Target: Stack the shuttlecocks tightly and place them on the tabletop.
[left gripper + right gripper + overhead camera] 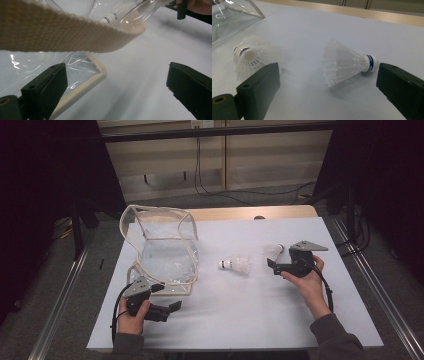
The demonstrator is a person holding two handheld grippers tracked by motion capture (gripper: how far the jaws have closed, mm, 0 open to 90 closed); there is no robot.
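A clear plastic bag (162,247) with beige webbing trim stands open on the left of the white table (240,315). Two white shuttlecocks with blue-banded corks lie to its right, one (237,265) mid-table and one (275,251) farther right. My right gripper (280,256) is open, its jaws flanking the right shuttlecock (347,63) without touching it; the other shuttlecock (253,56) lies beyond its left jaw. My left gripper (167,298) is open at the bag's front corner (82,75), under a beige strap (62,32), with nothing between the jaws.
The table's wooden far edge (240,213) shows beyond the white sheet. Metal frame rails (65,285) run along both sides. Cables (220,195) lie on the floor behind. Bare table surface spreads in front between my hands.
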